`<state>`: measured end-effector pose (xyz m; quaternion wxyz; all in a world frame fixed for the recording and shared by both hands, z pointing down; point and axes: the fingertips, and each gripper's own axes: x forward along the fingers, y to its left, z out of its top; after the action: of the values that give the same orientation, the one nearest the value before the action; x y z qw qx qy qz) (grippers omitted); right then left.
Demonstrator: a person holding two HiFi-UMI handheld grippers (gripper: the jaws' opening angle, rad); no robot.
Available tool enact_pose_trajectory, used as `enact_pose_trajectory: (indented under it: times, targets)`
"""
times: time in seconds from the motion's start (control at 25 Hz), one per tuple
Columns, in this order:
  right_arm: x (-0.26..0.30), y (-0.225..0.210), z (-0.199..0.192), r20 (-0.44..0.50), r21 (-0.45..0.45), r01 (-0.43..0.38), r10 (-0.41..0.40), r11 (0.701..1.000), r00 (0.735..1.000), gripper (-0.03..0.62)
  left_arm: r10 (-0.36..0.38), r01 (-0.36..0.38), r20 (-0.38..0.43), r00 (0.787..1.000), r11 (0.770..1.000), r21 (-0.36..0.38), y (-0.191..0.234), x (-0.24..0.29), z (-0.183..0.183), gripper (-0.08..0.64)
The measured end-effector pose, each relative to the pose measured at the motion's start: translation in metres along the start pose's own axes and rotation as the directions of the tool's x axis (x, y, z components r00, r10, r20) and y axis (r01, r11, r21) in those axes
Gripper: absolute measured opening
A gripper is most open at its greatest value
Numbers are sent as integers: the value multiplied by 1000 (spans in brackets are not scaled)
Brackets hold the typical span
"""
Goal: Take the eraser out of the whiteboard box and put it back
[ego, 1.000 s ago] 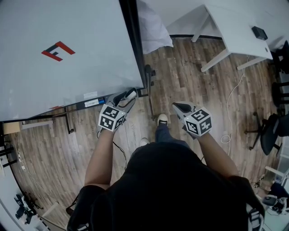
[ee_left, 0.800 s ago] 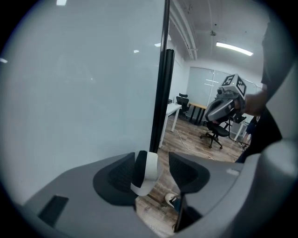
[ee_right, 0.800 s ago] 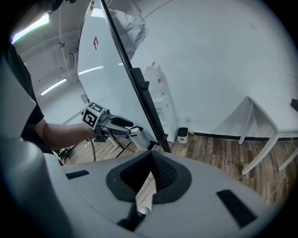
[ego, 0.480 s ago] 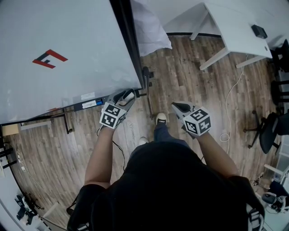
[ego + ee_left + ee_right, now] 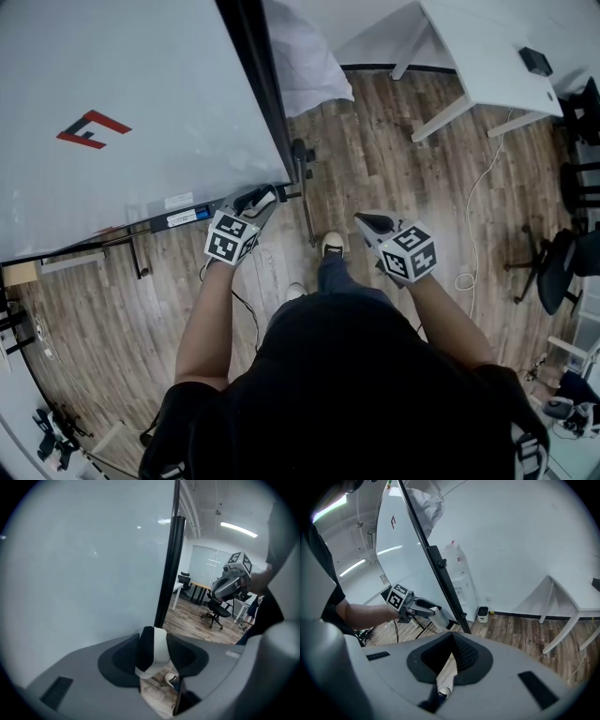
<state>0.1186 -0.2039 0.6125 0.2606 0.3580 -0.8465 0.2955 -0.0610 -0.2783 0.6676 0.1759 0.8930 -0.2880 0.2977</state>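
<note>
Head view: left gripper [image 5: 255,204] at whiteboard [image 5: 122,122] bottom-right corner; right gripper [image 5: 373,225] well apart, over wood floor [image 5: 394,159]. Left gripper view: jaws clamped on black-and-white eraser [image 5: 152,651]. Right gripper view: jaws pressed together, nothing between.

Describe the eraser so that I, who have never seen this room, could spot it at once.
Find the large whiteboard at the left and follow it to its lower right corner. There the left gripper clamps the eraser between its jaws. It is a small block, white with a black face, and the only thing held: the right gripper holds nothing.
</note>
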Motion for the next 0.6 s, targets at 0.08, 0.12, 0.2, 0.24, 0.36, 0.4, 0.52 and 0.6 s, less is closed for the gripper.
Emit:
enact_pose_trajectory:
  times: [0.08, 0.12, 0.2, 0.24, 0.36, 0.4, 0.52, 0.6]
  targets:
    - [1, 0, -1, -2, 2, 1, -1, 1000, 1000, -6, -6, 6, 1, 1000, 1000, -1, 0, 1, 0, 186]
    - [1, 0, -1, -3, 3, 1, -1, 1000, 1000, -6, -11, 11, 0, 1000, 1000, 1, 0, 1, 1, 183]
    - [1, 0, -1, -2, 4, 1, -1, 1000, 1000, -6, -18, 18, -5, 1000, 1000, 6, -1, 2, 1, 176]
    - [2, 0, 0, -2, 3, 1, -1, 1000, 1000, -6, -21, 21, -7, 1000, 1000, 8, -2, 2, 1, 173]
    - [3, 2, 2, 1, 0, -1, 1, 1000, 1000, -6, -22, 22, -11, 1000, 1000, 9, -1, 1, 1, 163]
    - [3, 3, 2, 2, -1, -2, 2, 1000, 1000, -6, -21, 21, -8, 1000, 1000, 7, -1, 0, 1, 161]
    - [3, 4, 3, 5, -6, -6, 6, 1000, 1000, -6, -21, 21, -1, 1000, 1000, 5, -1, -3, 4, 158]
    - [2, 6, 2, 6, -9, -7, 7, 1000, 1000, -6, -19, 19, 3, 1000, 1000, 10, -2, -7, 6, 156]
